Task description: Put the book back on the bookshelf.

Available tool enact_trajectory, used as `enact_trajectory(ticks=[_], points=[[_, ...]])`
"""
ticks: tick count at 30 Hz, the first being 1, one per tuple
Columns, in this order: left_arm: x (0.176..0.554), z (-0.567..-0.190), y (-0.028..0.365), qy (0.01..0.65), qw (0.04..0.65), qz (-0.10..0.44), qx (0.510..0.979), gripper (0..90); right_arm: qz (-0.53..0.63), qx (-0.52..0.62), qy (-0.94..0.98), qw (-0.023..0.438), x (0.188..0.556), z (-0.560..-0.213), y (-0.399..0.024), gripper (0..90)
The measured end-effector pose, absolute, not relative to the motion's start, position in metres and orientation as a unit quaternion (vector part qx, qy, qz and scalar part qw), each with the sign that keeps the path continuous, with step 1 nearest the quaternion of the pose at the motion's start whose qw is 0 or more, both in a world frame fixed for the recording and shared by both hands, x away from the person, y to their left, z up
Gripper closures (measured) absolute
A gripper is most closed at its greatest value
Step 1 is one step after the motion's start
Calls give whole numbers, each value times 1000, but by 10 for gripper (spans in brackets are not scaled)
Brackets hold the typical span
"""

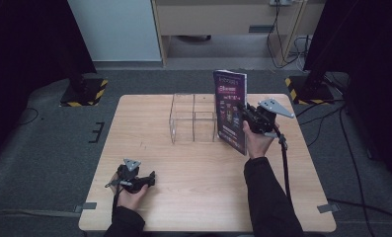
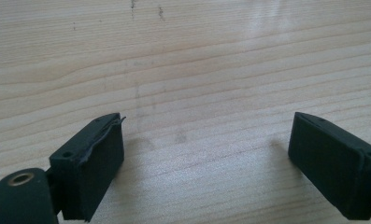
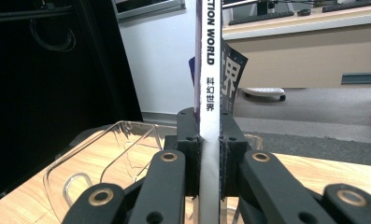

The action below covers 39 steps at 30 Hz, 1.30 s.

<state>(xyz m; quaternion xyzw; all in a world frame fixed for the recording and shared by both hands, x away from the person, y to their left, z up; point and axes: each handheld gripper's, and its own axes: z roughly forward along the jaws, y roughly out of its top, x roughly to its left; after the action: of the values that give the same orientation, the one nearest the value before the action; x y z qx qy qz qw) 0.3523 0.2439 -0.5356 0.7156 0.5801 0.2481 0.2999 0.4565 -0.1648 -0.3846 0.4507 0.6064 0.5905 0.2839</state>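
The left gripper (image 1: 145,179) rests on the desk (image 1: 193,168), jaws wide apart. The right gripper (image 3: 209,140) squeezes a magazine (image 1: 230,111), upright beside the clear box (image 1: 193,118).

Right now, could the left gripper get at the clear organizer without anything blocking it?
Probably yes. The left gripper rests open near the table's front edge, with bare wood between it and the clear organizer; the magazine stands on the organizer's far side.

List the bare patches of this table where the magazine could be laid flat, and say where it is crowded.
Free: the wide table strip left of the clear organizer, and the near middle between the left gripper and the right sleeve. Crowded: the far right, where the right gripper holds the magazine upright beside the organizer.
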Motion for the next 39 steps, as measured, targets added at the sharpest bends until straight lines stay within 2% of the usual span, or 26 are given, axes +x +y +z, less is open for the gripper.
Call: enact_trajectory(ticks=[18,29,39], points=[[352,-536,244,580,300,248,716,97,566,445,643,260,441,-386,-175,825],[352,-536,244,580,300,248,715,97,541,443,677,228,415,-395,-189,824],[352,-536,244,580,300,248,716,97,526,445,689,224,388,-407,-195,820]])
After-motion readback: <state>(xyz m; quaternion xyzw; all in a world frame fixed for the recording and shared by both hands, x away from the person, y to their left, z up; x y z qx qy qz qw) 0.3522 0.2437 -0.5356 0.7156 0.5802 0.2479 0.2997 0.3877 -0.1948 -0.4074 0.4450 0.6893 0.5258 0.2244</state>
